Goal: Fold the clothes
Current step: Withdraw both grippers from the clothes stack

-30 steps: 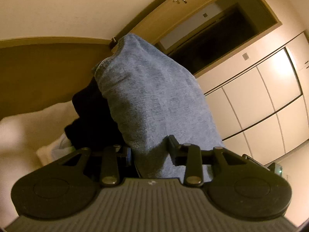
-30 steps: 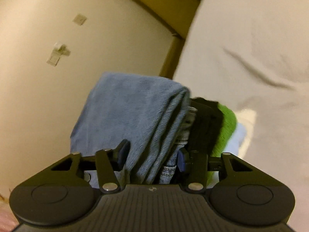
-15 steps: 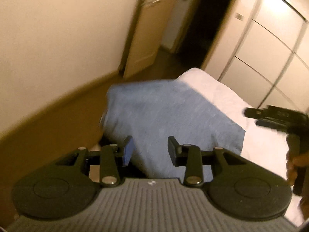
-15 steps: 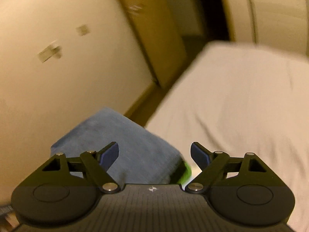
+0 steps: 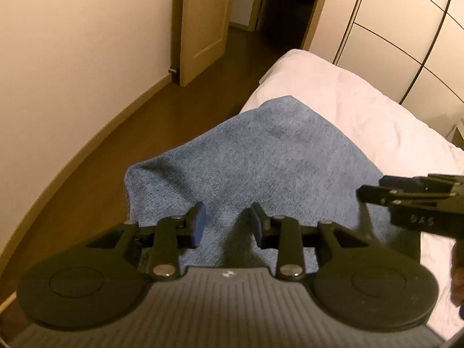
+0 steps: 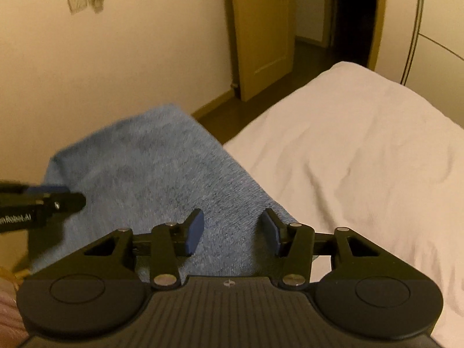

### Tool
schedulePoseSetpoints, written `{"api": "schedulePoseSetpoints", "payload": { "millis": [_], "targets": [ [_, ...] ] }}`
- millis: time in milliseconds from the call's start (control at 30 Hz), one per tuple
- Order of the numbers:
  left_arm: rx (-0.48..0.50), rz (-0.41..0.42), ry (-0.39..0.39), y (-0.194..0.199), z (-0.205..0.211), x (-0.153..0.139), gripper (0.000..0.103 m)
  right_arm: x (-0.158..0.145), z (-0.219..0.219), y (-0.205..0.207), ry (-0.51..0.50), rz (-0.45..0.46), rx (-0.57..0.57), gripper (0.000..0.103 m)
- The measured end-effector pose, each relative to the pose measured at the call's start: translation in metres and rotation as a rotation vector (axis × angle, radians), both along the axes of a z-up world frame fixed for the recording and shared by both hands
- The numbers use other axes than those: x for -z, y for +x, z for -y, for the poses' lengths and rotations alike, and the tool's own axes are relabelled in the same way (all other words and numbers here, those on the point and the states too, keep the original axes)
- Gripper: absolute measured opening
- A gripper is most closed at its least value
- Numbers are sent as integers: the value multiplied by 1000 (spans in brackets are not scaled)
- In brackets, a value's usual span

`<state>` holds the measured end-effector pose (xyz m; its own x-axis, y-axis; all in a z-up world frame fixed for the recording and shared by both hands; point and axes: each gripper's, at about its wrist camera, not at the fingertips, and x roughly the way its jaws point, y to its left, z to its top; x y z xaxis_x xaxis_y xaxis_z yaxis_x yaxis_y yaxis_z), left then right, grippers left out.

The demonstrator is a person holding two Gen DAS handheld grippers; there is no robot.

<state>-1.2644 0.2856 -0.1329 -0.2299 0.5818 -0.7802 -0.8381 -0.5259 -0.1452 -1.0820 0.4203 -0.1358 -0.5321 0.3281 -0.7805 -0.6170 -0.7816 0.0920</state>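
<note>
Folded blue jeans (image 5: pixel 255 162) lie at the near corner of the white bed (image 5: pixel 348 107). My left gripper (image 5: pixel 228 226) hovers just above the denim, open, with nothing between its blue pads. In the right wrist view the same jeans (image 6: pixel 162 174) fill the lower left, beside the white bed (image 6: pixel 362 145). My right gripper (image 6: pixel 232 232) stands open over their right edge, holding nothing. Each gripper shows in the other's view: the right one's black fingers (image 5: pixel 411 194) at the right edge, the left one's fingers (image 6: pixel 61 200) at the left edge.
A brown floor (image 5: pixel 121 133) runs between the bed and a cream wall (image 5: pixel 87 43). An open wooden door (image 5: pixel 203 23) leads to a dark hallway. White wardrobe doors (image 5: pixel 411 29) stand beyond the bed. A hand (image 5: pixel 456 275) shows at the right edge.
Both grippers let go of the folded jeans and opened. The jeans now rest on the bed corner, covering the black and green clothes seen beside them earlier. Both cameras pulled back and tilted up.
</note>
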Motion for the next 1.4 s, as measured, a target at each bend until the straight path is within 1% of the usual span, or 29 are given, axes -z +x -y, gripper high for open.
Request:
{"api": "schedulePoseSetpoints", "payload": {
  "millis": [100,167,233,367,400,433,467,533,667,700,767,833,867,933,967,1000,1033,1100,1167,1200,1400],
  "targets": [
    [-6,32,8,-6,2,6,31,10,-6,-5,-5,15,-4,49],
    [-11,32,-5,-6,1,2,32,11,-9,-5,-9,14,-6,50],
    [-17,8,-25,-2,-4,-10,32,7,-9,-5,-13,14,-12,51],
    [-47,-32,-60,11,-1,-20,32,-5,-7,7,-44,-36,-26,70],
    [-59,-36,-66,15,2,-24,35,-10,-3,11,-48,-51,-22,77],
    [-72,-41,-72,18,4,-28,38,-14,3,17,-53,-64,-20,81],
    [-84,-45,-78,21,7,-33,40,-18,10,22,-60,-75,-19,89],
    [-101,-57,-90,33,17,-41,55,-26,20,35,-69,-89,-22,90],
    [-136,-82,-113,58,36,-59,65,-37,40,66,-92,-81,-9,90],
    [-145,-88,-118,65,41,-63,69,-39,46,74,-98,-78,-5,90],
    [-163,-101,-130,77,50,-72,72,-42,58,88,-99,-66,0,90],
    [-180,-113,-141,90,60,-81,81,-49,71,104,-82,-63,-2,91],
    [-185,-122,-140,97,64,-84,83,-55,77,113,-70,-68,-5,91],
    [-188,-142,-131,118,78,-99,92,-67,90,131,-45,-84,-13,93],
    [-187,-156,-127,128,83,-104,94,-73,96,140,-37,-102,-17,102],
    [-186,-170,-124,139,86,-108,95,-80,101,150,-32,-126,-21,103],
    [-192,-181,-127,149,90,-111,98,-85,104,160,-33,-146,-24,103],
    [-204,-203,-135,170,97,-116,98,-94,110,177,-44,-179,-29,103],
    [-228,-207,-129,192,107,-121,100,-102,116,193,-51,-203,-42,103],
    [-244,-208,-121,204,113,-123,102,-104,119,202,-49,-206,-57,103],
    [-336,-227,-103,280,147,-132,102,-112,135,252,-55,-204,-161,103]
  ]
}}
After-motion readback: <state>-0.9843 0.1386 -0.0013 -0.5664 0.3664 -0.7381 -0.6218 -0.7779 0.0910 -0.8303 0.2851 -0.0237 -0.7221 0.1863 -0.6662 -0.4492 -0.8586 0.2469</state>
